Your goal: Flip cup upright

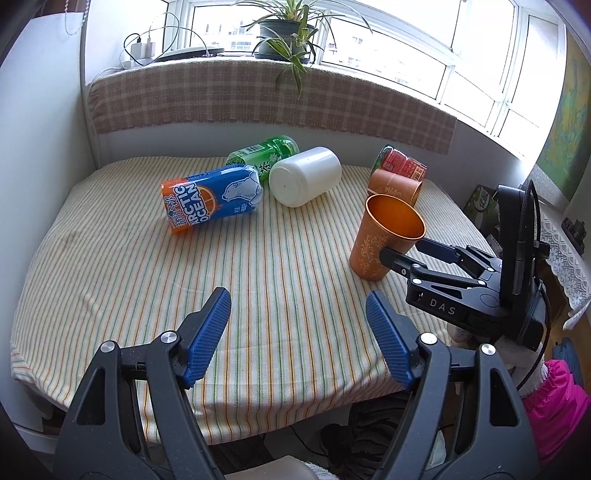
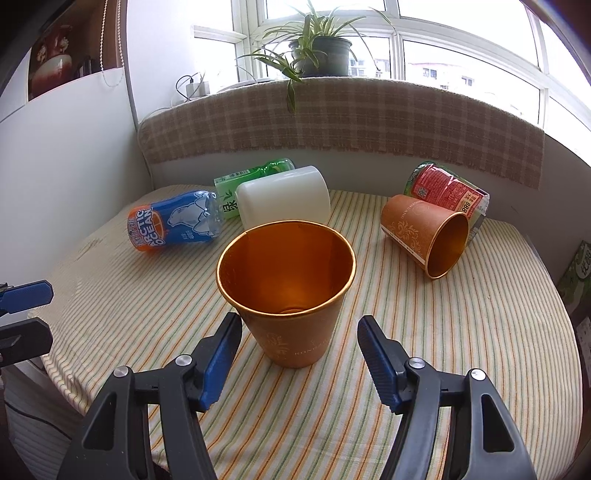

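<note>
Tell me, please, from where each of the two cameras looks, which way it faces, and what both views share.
Left wrist: sits on the left claw, open, over the table's near edge, facing the window; the right claw appears at the right, beside the upright orange cup.
Right wrist: sits on the right claw, open, close behind the upright orange cup, facing the window; a left claw finger shows at the left edge.
Shared: white cup, lying orange cup, potted plant.

Setting: a home, a lived-in room by a window. Evidence: worktop under a striped cloth; ahead of the tool, a sill draped in checked fabric carrying a potted spider plant and plugged-in chargers; lace-edged furniture off to its right.
</note>
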